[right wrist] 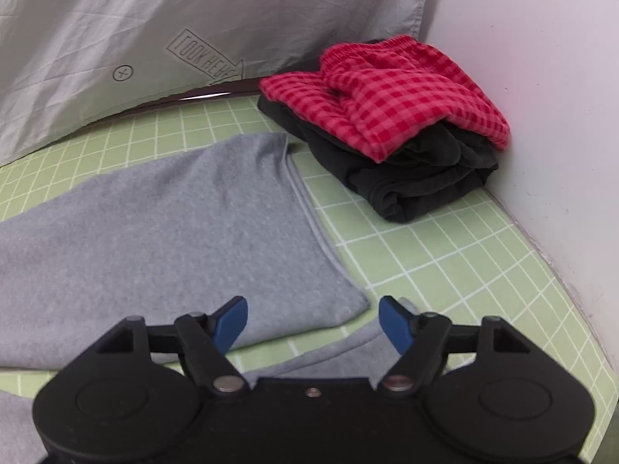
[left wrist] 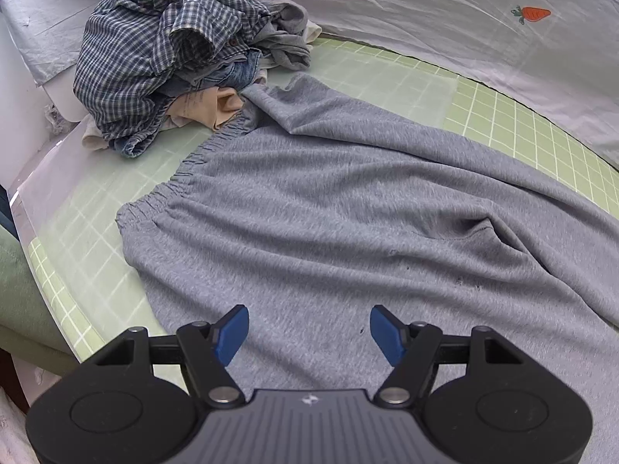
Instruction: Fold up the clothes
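Note:
Grey jersey trousers (left wrist: pixel 348 208) lie spread over the green grid mat (left wrist: pixel 503 116), their gathered waistband (left wrist: pixel 185 178) toward the left. My left gripper (left wrist: pixel 308 334) hovers open just above the cloth near the front, nothing between its blue pads. In the right wrist view a trouser leg (right wrist: pixel 174 239) ends in a hem (right wrist: pixel 309 212), with a second grey leg (right wrist: pixel 336 352) below it. My right gripper (right wrist: pixel 313 324) is open, its fingertips straddling the lower corner of that hem.
A heap of unfolded clothes topped by a blue checked shirt (left wrist: pixel 154 46) sits at the mat's far left. Folded red checked shorts (right wrist: pixel 387 89) rest on a folded black garment (right wrist: pixel 418 178) against the white wall (right wrist: pixel 541 116). A printed grey sheet (right wrist: pixel 154 38) hangs behind.

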A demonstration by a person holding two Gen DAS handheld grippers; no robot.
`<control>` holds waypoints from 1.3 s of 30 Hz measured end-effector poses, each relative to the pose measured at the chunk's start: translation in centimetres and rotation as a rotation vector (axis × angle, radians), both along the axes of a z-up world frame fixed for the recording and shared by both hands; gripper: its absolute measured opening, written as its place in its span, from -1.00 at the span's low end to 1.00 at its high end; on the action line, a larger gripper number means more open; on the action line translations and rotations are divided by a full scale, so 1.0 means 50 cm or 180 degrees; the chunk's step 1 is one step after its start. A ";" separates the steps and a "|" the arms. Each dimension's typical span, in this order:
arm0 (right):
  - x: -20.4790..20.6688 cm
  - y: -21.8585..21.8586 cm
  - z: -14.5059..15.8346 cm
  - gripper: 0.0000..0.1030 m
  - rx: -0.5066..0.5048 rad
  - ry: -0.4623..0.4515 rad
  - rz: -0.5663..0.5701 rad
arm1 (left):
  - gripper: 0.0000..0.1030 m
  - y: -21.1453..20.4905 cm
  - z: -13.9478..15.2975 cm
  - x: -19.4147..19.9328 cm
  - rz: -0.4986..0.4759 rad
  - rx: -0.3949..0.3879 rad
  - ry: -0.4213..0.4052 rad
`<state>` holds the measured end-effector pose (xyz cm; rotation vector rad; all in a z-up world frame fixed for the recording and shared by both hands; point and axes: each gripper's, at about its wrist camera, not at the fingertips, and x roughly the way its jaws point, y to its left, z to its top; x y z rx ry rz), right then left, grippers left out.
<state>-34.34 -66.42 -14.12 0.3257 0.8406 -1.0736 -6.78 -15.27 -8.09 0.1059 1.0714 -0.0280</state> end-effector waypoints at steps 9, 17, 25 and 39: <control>0.213 0.233 0.028 0.85 0.0078 -0.0198 0.0473 | 0.36 0.048 -0.016 0.149 -0.0563 -0.0066 -0.0095; 0.499 0.413 0.026 0.91 0.0014 -0.0155 0.0959 | 0.35 0.075 -0.048 0.311 -0.1173 -0.0315 -0.0148; 0.705 0.505 0.021 0.91 -0.0121 0.0209 0.1231 | 0.28 0.113 -0.103 0.474 -0.0885 -0.1122 0.0213; 0.730 0.550 -0.005 0.91 -0.0173 0.0477 0.1076 | -0.91 0.121 -0.063 0.657 -0.0338 -0.2206 0.0093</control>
